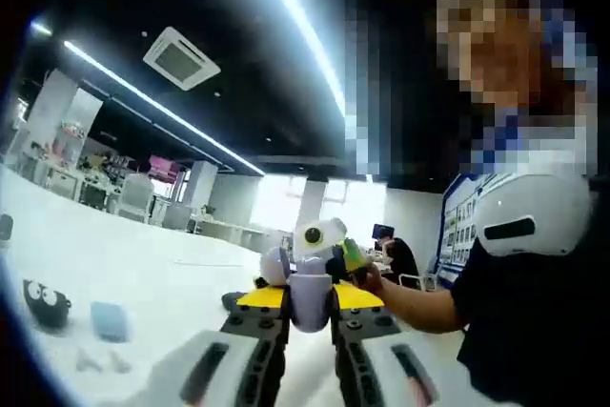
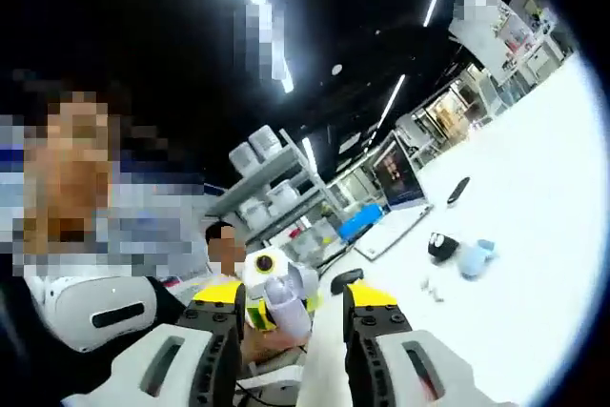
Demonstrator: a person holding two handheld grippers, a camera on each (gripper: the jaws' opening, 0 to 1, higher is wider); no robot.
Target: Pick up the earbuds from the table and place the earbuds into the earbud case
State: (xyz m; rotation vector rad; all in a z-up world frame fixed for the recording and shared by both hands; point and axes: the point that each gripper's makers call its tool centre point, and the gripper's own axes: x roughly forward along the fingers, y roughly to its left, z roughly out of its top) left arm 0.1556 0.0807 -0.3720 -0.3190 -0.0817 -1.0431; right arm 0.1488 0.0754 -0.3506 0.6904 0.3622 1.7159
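Left gripper (image 1: 310, 304) is pinching a lavender case (image 1: 310, 300), orientation unclear. Right gripper (image 2: 291, 304) is standing spread. Earbuds (image 2: 432, 286), lower right, are too small for reading their axis.

Both views ride raised off the white table (image 1: 143, 264), tilted toward the ceiling lights. Each looks past its own tool at the other tool, close ahead, and apparently shares the small black case (image 1: 46, 302) (image 2: 441, 247) beyond.
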